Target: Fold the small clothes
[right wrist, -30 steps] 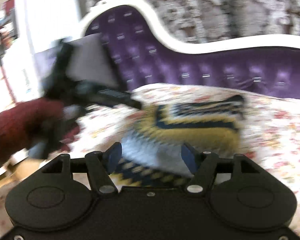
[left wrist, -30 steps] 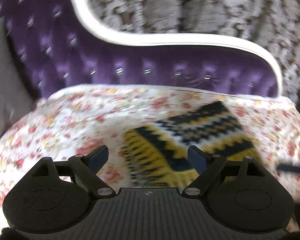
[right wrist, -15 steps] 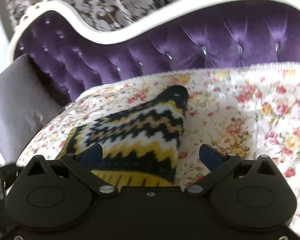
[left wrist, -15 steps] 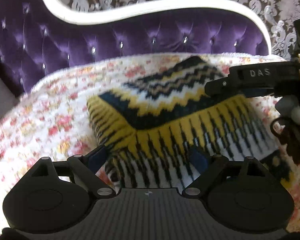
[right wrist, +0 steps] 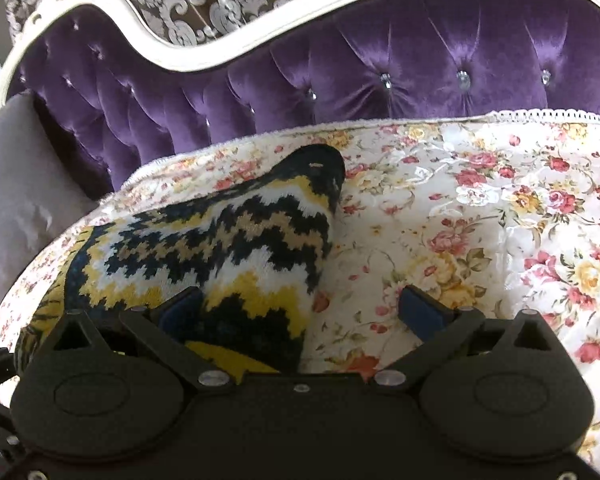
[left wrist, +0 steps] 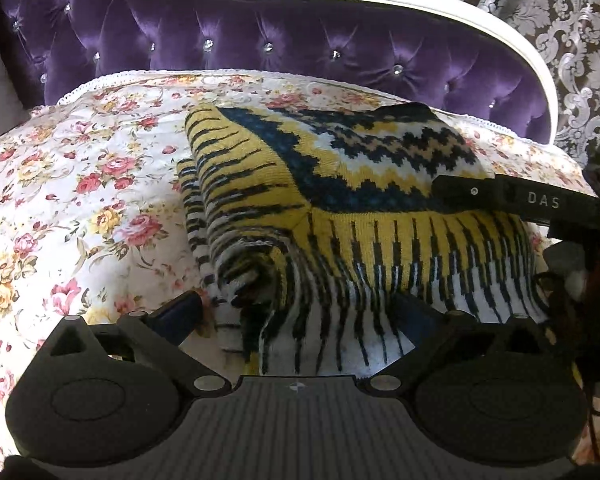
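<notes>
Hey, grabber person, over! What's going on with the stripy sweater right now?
Left gripper open, right gripper open. Knitted sweater folded on the floral cover, not gripped. Nothing in the way.

Sweater lies on floral cover — sofa back behind.
</notes>
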Available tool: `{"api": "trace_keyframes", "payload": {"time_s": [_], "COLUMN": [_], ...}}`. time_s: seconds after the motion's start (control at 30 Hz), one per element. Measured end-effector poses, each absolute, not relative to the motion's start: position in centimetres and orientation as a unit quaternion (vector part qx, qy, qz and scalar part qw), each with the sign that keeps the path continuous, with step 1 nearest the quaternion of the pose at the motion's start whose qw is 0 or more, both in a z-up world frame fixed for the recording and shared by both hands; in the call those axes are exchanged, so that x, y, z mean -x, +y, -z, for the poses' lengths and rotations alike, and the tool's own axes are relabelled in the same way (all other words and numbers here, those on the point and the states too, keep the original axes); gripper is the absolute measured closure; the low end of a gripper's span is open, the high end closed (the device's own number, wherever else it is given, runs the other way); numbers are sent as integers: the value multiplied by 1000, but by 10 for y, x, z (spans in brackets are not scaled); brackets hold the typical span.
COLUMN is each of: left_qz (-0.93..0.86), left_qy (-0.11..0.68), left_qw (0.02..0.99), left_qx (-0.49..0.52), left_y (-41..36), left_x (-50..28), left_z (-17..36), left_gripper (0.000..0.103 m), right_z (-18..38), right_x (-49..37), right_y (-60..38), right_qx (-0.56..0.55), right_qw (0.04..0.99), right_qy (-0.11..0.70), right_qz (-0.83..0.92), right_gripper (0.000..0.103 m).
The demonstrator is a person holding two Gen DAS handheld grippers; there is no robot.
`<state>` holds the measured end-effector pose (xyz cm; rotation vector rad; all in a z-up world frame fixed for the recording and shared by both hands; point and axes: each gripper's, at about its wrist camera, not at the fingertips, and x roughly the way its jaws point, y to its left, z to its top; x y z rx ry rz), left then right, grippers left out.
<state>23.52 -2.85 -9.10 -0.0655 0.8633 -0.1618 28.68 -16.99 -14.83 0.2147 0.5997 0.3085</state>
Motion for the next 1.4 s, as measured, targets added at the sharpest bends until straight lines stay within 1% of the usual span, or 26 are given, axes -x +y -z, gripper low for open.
{"api": "trace_keyframes", "payload": {"time_s": [0.33, 0.63, 0.73, 1.03, 1.07, 1.1, 1.13, 1.17, 1.2, 1.23, 1.27, 1.33, 1.4], "left_qz": [96, 121, 127, 138, 140, 141, 144, 147, 149, 151, 155, 151, 154], "left_qy": [431, 440, 438, 414, 413, 412, 409, 407, 404, 401, 399, 397, 388], "left_qw": [896, 888, 889, 895, 895, 895, 895, 895, 895, 894, 893, 893, 897], "left_qx": [44, 48, 52, 90, 95, 99, 103, 110, 119, 128, 141, 152, 145], "left_y": [-27, -25, -23, -14, -12, -12, -10, -8, -7, -6, -4, -6, -17], "left_x": [-249, -256, -255, -247, -247, -247, -247, -246, -246, -246, -246, -247, -247], "left_z": [94, 94, 95, 94, 94, 93, 92, 91, 91, 91, 92, 91, 89], "left_gripper": [0, 0, 1, 2, 3, 9, 12, 21, 29, 34, 39, 41, 43], "right_z": [149, 154, 157, 156, 155, 155, 155, 154, 154, 153, 153, 152, 145], "right_x": [-289, -306, -314, -317, -318, -321, -322, -322, -322, -322, -321, -320, -313], "right_y": [-179, -183, -182, -179, -179, -180, -182, -183, -183, -184, -186, -191, -193], "right_qx": [-137, -193, -219, -213, -216, -221, -225, -226, -225, -220, -217, -223, -212], "right_qw": [929, 871, 857, 850, 847, 845, 843, 842, 843, 849, 853, 852, 861], "right_qy": [288, 311, 313, 324, 327, 331, 334, 336, 338, 339, 339, 337, 329], "right_qz": [-187, -328, -347, -358, -358, -358, -358, -357, -352, -340, -331, -331, -326], "right_gripper": [0, 0, 0, 0, 0, 0, 1, 5, 20, 41, 47, 52, 54]}}
